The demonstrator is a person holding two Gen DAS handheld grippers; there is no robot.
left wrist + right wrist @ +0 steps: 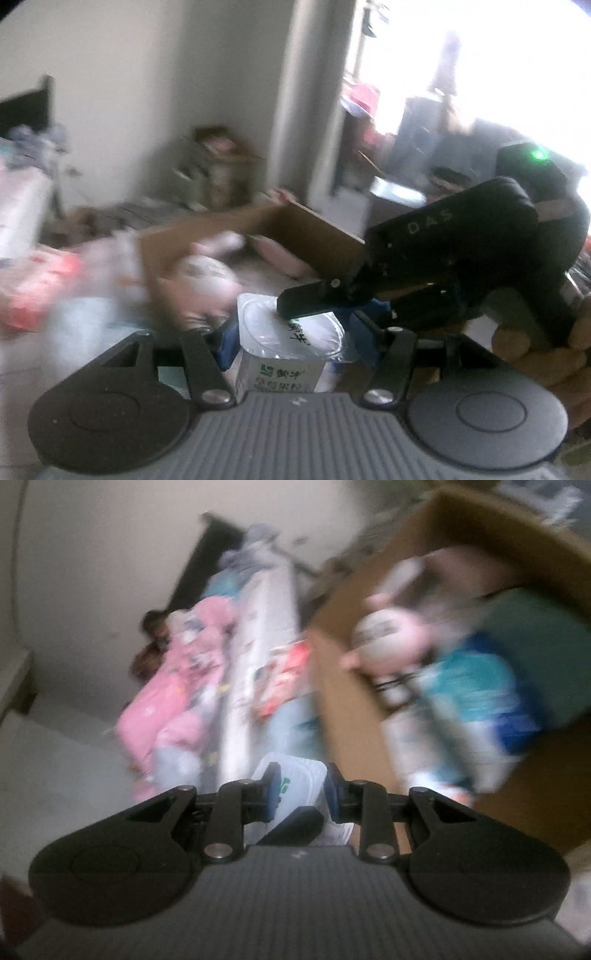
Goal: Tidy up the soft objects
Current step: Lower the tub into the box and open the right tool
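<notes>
My left gripper (291, 341) is shut on a white yogurt cup (284, 365) with green print and a foil lid. My right gripper comes in from the right in the left wrist view (295, 299), one black finger lying on the lid. In the right wrist view my right gripper (301, 794) has its blue pads (273, 794) on both sides of the same cup (295, 790). Beyond stands an open cardboard box (303, 229) holding a pink plush toy (388, 642) and teal and blue packs (476, 686). Both views are blurred.
Pink clothing (166, 698) and a long white package (258, 635) lie left of the box. A red and white pack (33, 284) lies at the left. Cluttered boxes (218, 166) stand by the far wall, and a bright window is at the right.
</notes>
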